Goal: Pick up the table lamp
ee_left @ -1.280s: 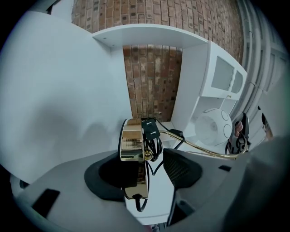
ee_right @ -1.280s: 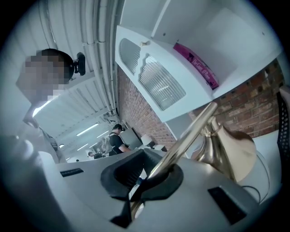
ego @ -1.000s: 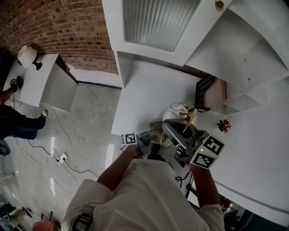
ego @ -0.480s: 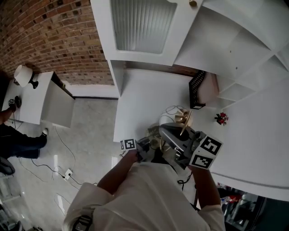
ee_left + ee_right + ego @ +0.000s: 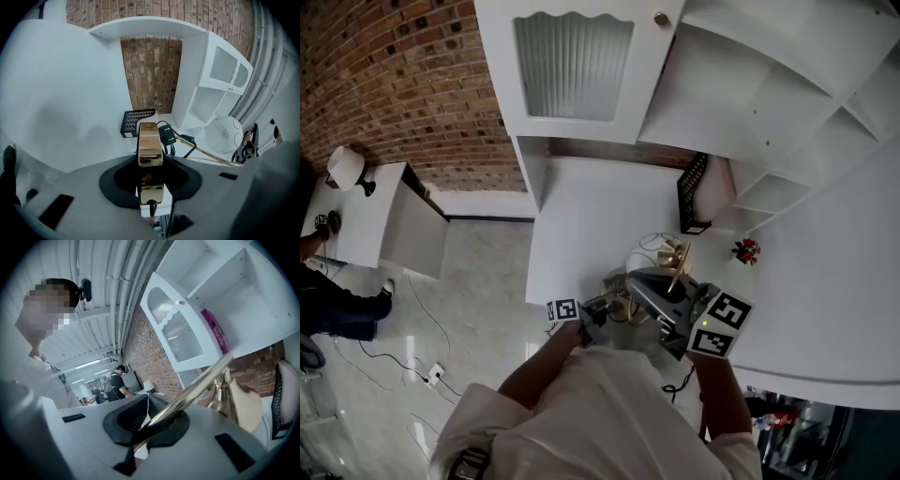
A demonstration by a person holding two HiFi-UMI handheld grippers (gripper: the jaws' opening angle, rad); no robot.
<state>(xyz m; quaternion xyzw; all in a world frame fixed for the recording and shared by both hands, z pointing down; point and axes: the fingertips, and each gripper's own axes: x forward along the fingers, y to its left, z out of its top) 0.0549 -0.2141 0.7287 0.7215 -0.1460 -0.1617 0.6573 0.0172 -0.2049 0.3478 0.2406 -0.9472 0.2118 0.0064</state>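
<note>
Left gripper (image 5: pixel 602 309) just closed on table lamp's (image 5: pixel 675 255) gold block (image 5: pixel 150 145), right gripper (image 5: pixel 154 420) clamps rod (image 5: pixel 201 383), unclear overhead

A red brick wall (image 5: pixel 412 84) backs a white cabinet with a ribbed glass door (image 5: pixel 572 66) and white open shelves (image 5: pixel 787 103) above a white surface (image 5: pixel 581 206). Trailing cables (image 5: pixel 434 370) cross the pale glossy floor (image 5: pixel 478 272). A second white desk (image 5: pixel 370 211) stands left.

Seen from above, a person in a white shirt (image 5: pixel 600 412) brings a left tool (image 5: pixel 598 312) and a right tool (image 5: pixel 649 286) together on a gold metal table lamp (image 5: pixel 677 259) at a white worktop (image 5: pixel 581 216). A black mesh tray (image 5: pixel 692 192) stands farther back, below a white ribbed-glass cabinet (image 5: pixel 572 66).
</note>
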